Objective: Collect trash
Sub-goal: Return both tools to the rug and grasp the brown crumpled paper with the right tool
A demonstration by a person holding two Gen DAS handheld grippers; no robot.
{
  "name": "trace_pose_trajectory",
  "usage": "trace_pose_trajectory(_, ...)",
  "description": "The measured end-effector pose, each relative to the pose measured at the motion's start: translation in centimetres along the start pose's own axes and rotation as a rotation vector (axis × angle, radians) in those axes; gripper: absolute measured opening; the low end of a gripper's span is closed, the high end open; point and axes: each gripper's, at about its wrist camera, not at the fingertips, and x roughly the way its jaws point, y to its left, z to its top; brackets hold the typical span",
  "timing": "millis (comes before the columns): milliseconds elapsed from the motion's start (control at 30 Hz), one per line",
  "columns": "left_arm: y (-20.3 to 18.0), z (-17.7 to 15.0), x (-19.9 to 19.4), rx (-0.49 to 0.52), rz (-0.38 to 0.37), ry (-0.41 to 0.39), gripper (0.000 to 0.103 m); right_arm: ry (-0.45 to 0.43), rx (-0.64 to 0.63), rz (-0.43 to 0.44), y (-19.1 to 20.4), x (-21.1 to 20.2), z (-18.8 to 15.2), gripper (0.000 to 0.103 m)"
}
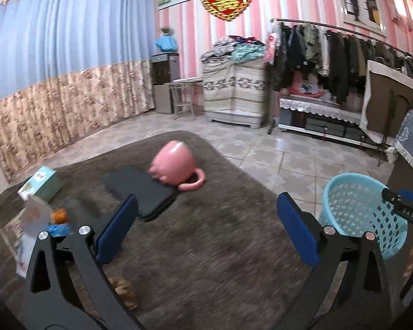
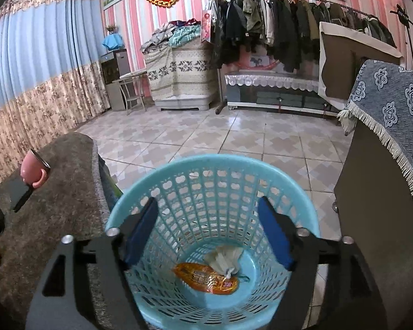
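Two grippers, each with two blue-padded fingers. The right gripper (image 2: 208, 232) hangs over the mouth of the one light-blue basket (image 2: 303, 206) with its jaws spread wide and nothing between the pads. The basket holds two pieces of trash on its floor: one orange snack wrapper (image 2: 206, 277) and one crumpled whitish wrapper (image 2: 224, 258), which overlaps the orange one's upper edge.

The left gripper (image 1: 206, 229) hangs above the brown-covered table (image 1: 206, 261), its jaws likewise wide and empty. Between and beyond its fingers lie one dark flat case (image 1: 140, 192) and one pink mug (image 1: 176, 167) tipped on its side, touching the case's far edge, its handle on the cloth. At the table's left edge stand one teal box (image 1: 41, 183) and a blurred cluster: a white carton (image 1: 35, 214), an orange round item (image 1: 60, 216) and a blue crumpled scrap (image 1: 58, 229). One brownish scrap (image 1: 124, 291) lies beneath the left finger.

The basket stands on the tiled floor (image 2: 234, 134) just beside the table's right end; a dark cabinet draped in patterned blue cloth (image 2: 393, 104) flanks its other side.
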Motion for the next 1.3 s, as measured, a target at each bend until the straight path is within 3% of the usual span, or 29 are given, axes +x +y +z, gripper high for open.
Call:
trace_pose_trajectory(200, 3.5, -0.8, -2.8, -0.028, 0.072, -0.011, 0.097, -0.009, -0.035, 0.006, 1.6, -1.2, 0.1, 0.092)
trace_pose_trajectory(600, 11.4, -3.1, -7.5, -0.099, 0.196, -0.021, 0.097, -0.067, -0.098, 0.050, 5.8, -5.4, 0.1, 0.096)
trace_pose_trajectory(967, 18.6, -6.0, -10.8, -0.184, 0.290, -0.004, 0.097, -0.109, -0.220, 0.139, 12.5, -9.6, -0.4, 0.097)
trace_pose_trajectory(1300, 22.0, -7.8, -12.2, -0.212, 0.358, 0.003, 0.097, -0.097, -0.309, 0.244, 18.3, -12.3, -1.6, 0.098)
